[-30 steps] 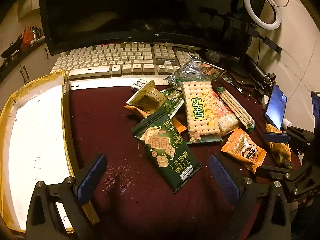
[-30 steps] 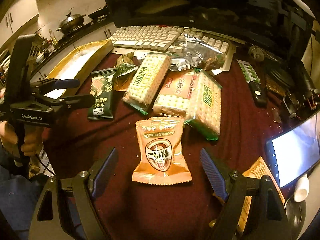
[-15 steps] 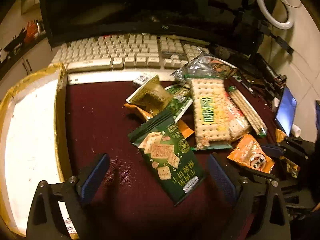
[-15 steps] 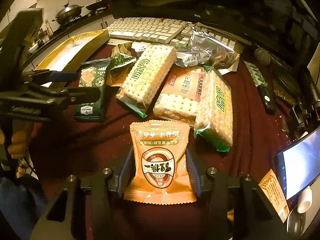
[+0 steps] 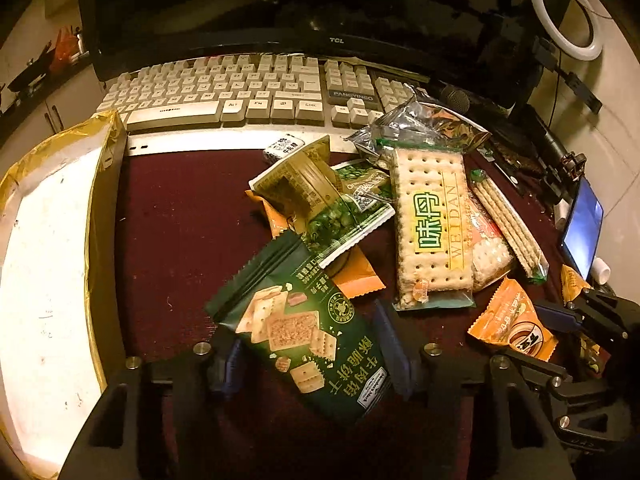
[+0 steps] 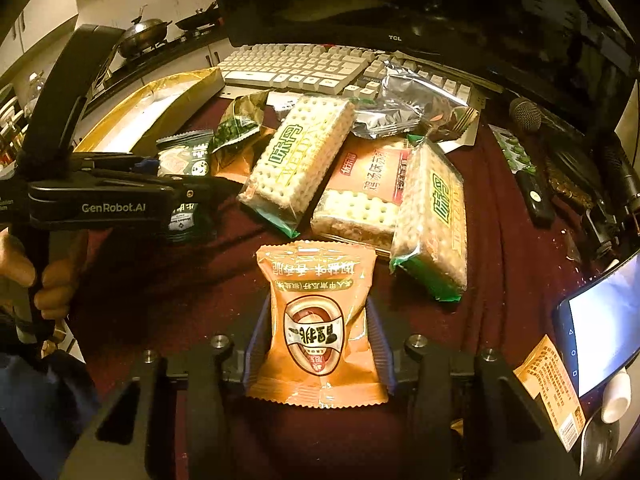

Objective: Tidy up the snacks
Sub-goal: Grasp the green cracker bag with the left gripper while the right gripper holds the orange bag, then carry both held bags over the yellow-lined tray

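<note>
A dark green cracker packet (image 5: 304, 332) lies on the maroon tabletop (image 5: 180, 240), between the pads of my left gripper (image 5: 310, 360). The jaws are closing and both pads touch the packet's sides. In the right wrist view the same left gripper (image 6: 196, 188) straddles that green packet (image 6: 182, 220). My right gripper (image 6: 318, 340) is closing the last bit, with its pads pressed on an orange snack packet (image 6: 316, 320). The left wrist view shows this orange packet (image 5: 512, 328) at the right, held by the right gripper (image 5: 548, 340).
A gold-edged tray (image 5: 104, 208) with a white floor lies at the left. Cracker packs (image 5: 432, 232) and other snack bags (image 5: 344, 208) are piled mid-table. Behind are a keyboard (image 5: 240, 92) and a monitor (image 5: 240, 8). A lit phone (image 5: 580, 228) stands at the right. A person's hand (image 6: 52, 284) grips the left handle.
The left gripper moved in over the green cracker packet and its jaws closed from wide onto it. The right jaws closed onto the orange packet and squeezed it narrower.
</note>
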Tool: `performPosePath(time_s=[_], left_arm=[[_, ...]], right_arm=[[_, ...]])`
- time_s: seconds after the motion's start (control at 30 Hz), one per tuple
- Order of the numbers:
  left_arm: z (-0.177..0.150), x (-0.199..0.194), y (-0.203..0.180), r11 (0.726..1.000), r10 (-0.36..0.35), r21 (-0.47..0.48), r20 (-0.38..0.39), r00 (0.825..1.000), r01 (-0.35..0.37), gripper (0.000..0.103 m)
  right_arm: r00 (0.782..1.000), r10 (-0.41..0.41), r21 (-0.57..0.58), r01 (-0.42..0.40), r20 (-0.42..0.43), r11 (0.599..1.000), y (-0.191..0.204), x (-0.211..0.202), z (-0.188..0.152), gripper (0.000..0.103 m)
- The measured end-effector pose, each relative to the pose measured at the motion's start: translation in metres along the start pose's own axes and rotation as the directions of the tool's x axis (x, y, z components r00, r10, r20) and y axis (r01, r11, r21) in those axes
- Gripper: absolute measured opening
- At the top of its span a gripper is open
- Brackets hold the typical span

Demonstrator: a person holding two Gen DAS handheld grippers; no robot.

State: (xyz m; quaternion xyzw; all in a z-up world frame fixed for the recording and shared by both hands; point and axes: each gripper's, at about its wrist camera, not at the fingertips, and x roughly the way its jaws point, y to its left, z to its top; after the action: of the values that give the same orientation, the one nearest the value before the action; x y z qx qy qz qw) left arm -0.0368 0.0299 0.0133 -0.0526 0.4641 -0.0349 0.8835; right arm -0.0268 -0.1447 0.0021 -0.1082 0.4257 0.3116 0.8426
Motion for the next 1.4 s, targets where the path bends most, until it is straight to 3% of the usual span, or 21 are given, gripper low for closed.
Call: performPosePath(time_s=[0.17,0.27,0.43,0.7,1.17,1.4], left_arm=[[-0.001,-0.006,0.005,1.000,-0.025,-0.012,0.007,1.000,0.025,0.047],[-0.002,-0.010,0.005,0.999,-0.049,-0.013,0.007,0.999,0.049,0.027],[-0.004,-0.014,0.000,0.998,-0.059,0.010,0.011,0.998,0.059,0.027],[-0.005,-0.029,-0.013,0.995,-0.079,0.064,0.056,0.995,0.075,0.013],[0.003,-0.058,0.008,0.994,-0.111,0.025,0.106,0.988,0.109,0.012],[-0.005,-0.050,0.008,0.993,-0.114,0.033,0.083,0.990,0.111,0.013]], right_arm=[[1.000,0.006,0.001,-0.006,0.012,1.000,0.001,-0.004,0.001,0.043],[1.000,0.008,0.000,-0.008,0.014,1.000,0.002,-0.004,0.001,0.043],[1.000,0.002,0.010,-0.002,0.015,1.000,0.001,-0.003,-0.001,0.043],[0.998,0.028,0.030,-0.030,0.051,0.999,-0.001,-0.011,0.000,0.039],[0.991,0.077,0.015,-0.079,0.108,0.997,0.012,-0.025,0.022,0.039],[0.991,0.087,0.024,-0.090,0.100,0.996,0.015,-0.021,0.024,0.039]])
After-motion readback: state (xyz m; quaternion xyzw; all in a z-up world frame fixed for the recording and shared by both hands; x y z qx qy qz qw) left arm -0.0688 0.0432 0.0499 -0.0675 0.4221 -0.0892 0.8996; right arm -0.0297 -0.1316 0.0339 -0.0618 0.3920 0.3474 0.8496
